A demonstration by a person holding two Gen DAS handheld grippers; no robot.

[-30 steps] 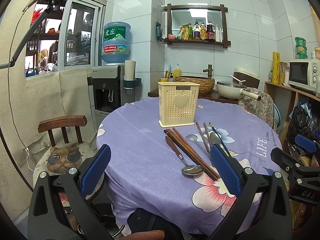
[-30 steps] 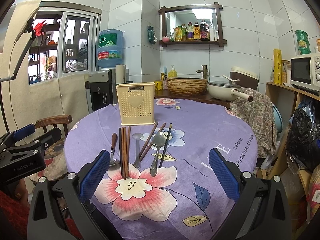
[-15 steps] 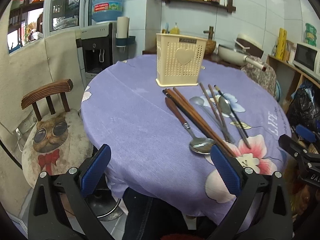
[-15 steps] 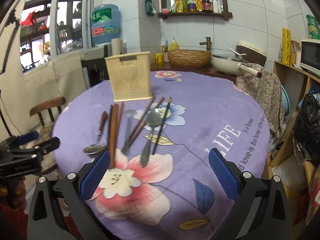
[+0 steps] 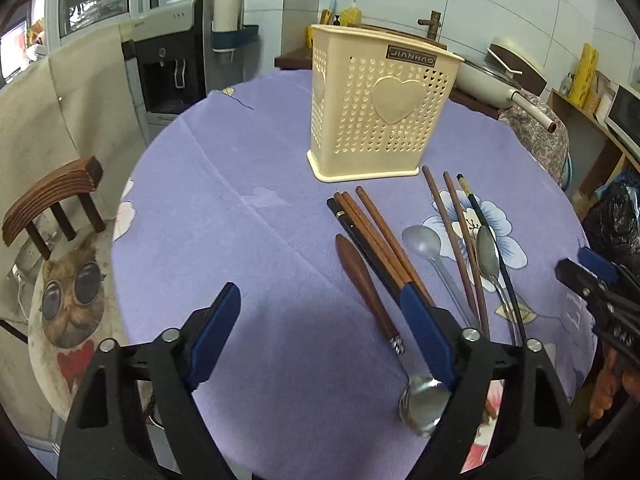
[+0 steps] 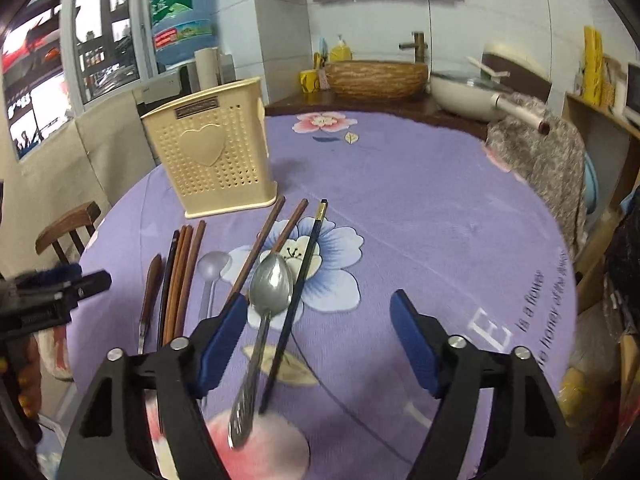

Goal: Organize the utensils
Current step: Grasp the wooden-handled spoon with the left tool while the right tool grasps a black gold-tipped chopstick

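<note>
A cream perforated utensil holder (image 5: 380, 104) with a heart stands upright on the purple tablecloth (image 5: 240, 208); it also shows in the right wrist view (image 6: 212, 160). In front of it lie brown chopsticks (image 5: 380, 236), a wooden-handled spoon (image 5: 368, 292), a clear plastic spoon (image 5: 424, 244), two more brown chopsticks (image 5: 452, 232), a steel spoon (image 6: 268, 292) and a black chopstick (image 6: 304, 272). My left gripper (image 5: 320, 336) is open and empty, low over the table, left of the wooden-handled spoon. My right gripper (image 6: 320, 340) is open and empty, just right of the steel spoon.
A wooden chair (image 5: 60, 240) with a cat cushion stands at the table's left. A water dispenser (image 5: 172, 68) and a counter with a wicker basket (image 6: 376, 78) and a pan (image 6: 472, 92) lie behind the table. Shelving stands at the right.
Both grippers have moved forward and down toward the table. The utensils and holder now look much nearer. Nothing on the table has moved.
</note>
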